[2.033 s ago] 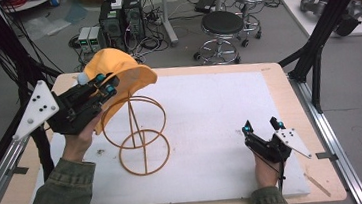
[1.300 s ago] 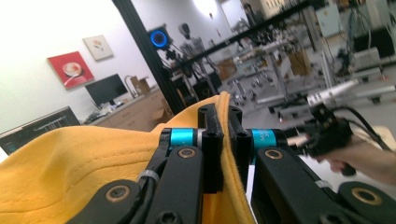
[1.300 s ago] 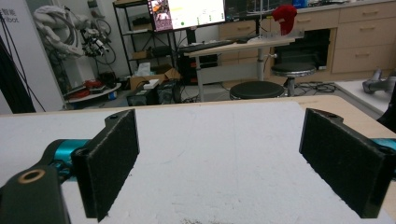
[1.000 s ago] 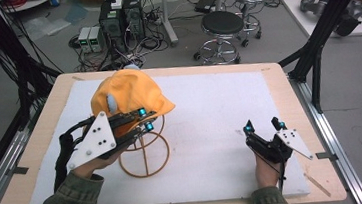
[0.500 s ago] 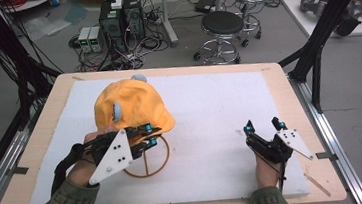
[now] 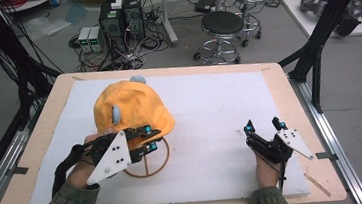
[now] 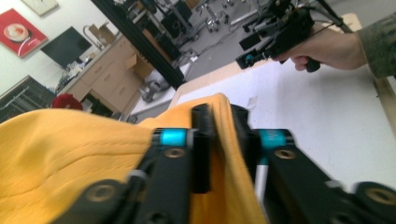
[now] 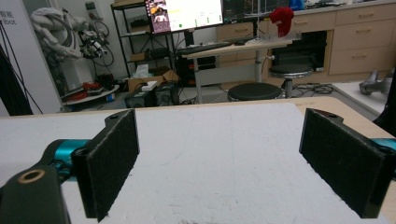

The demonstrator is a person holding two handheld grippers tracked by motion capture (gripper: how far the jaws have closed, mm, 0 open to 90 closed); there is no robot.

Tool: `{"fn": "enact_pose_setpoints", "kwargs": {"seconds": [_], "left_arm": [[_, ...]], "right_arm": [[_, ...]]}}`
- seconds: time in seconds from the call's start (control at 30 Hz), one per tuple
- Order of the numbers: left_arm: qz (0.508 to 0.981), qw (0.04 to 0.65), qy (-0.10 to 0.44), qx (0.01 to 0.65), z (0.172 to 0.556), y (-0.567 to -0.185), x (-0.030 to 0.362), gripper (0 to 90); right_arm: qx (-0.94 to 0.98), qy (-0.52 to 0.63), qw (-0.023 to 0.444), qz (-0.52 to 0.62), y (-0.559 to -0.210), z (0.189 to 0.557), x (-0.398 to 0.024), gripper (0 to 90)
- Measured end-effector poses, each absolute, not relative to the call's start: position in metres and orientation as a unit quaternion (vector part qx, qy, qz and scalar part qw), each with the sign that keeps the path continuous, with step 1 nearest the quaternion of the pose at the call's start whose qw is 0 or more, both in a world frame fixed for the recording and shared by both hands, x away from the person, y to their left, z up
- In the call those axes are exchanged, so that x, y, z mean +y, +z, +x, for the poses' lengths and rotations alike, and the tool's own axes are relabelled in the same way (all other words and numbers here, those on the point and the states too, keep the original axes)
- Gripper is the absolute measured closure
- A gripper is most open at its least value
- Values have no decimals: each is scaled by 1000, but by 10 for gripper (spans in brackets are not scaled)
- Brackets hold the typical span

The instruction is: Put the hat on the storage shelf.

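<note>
Item: left gripper (image 7: 219, 140), 2 black pads (image 7: 201, 140) set on either side of the brim fold of the orange cap (image 6: 129, 109); the jaws have just been opening, a little gap shows beside the cloth, and the brim lies between them rather than pinched hard. Item: cap, seated crown-up over the wire stand (image 6: 147, 160), left of table centre, brim pointing to the near right over the stand's base ring. Judgement on the step in hand, the release: finish parting the jaws before drawing the hand away, then back out along the line of the brim toward the near left, so that no pad drags the cloth and tips the light stand; check that the crown sits level on the top ring before leaving it. Item: right gripper (image 6: 264, 126), jaws spread wide with nothing between them, resting on the white mat (image 6: 219, 103) at the near right, well apart from the cap. Change against the high view of 2 seconds ago: the cap then hung in the left gripper above and to the far left of the bare stand, with both of its 2 rings visible; it now covers the top ring and only the base ring shows. The right gripper keeps the same spot.
</note>
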State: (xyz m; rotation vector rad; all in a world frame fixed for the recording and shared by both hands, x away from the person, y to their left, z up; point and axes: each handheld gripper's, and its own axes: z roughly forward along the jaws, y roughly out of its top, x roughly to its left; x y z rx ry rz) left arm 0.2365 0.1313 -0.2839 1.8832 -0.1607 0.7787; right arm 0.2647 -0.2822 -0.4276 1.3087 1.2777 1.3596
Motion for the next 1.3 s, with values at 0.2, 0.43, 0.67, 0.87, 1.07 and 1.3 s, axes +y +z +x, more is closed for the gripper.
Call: {"fn": "enact_pose_setpoints", "kwargs": {"seconds": [0.2, 0.43, 0.67, 0.87, 1.07, 1.3], "left_arm": [[770, 549, 319, -67, 235, -278, 136, 626], [745, 585, 318, -48, 233, -268, 148, 563], [734, 597, 321, -38, 235, -264, 154, 554], [715, 613, 337, -19, 238, -260, 160, 478], [694, 632, 343, 15, 244, -255, 169, 359], [655, 671, 345, 40, 244, -248, 181, 247]], "right_arm": [[509, 542, 419, 521, -428, 264, -282, 109], [509, 541, 419, 522, -428, 265, -282, 109], [508, 542, 417, 524, -428, 264, -282, 109], [509, 542, 417, 523, -427, 264, -282, 109], [508, 542, 415, 526, -428, 264, -282, 110], [508, 542, 415, 525, -428, 264, -282, 110]]}}
